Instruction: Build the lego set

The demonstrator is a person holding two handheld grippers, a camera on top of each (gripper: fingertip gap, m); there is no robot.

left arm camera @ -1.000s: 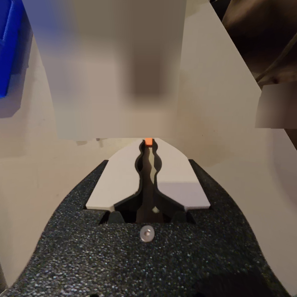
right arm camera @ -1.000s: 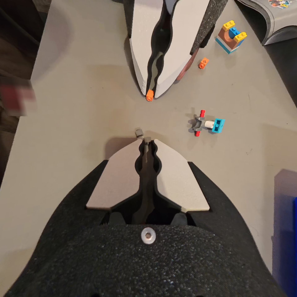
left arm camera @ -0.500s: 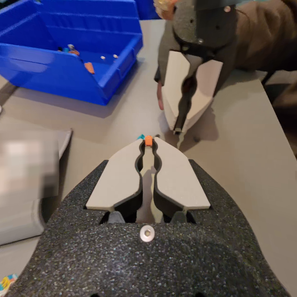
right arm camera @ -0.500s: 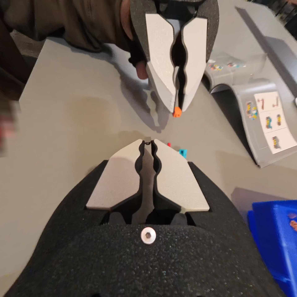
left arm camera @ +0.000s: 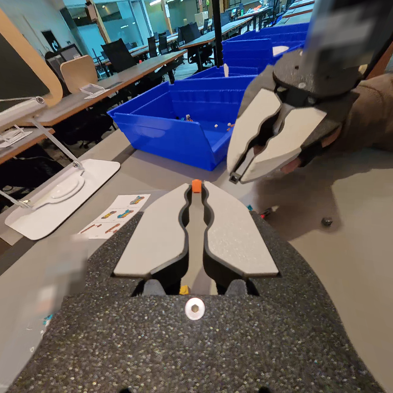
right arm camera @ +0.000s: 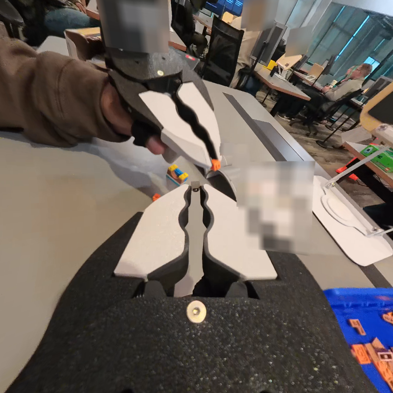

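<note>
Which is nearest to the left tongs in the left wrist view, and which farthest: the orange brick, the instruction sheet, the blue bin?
1. Orange brick, pinched at the tips of the left tongs.
2. Instruction sheet, on the table, left of the tongs.
3. Blue bin, ahead, farther back.

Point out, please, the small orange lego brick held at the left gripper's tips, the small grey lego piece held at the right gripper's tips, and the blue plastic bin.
small orange lego brick (left arm camera: 196,186), left wrist view, its front face.
small grey lego piece (right arm camera: 195,184), right wrist view, its top.
blue plastic bin (left arm camera: 170,140), left wrist view, its front wall.
</note>
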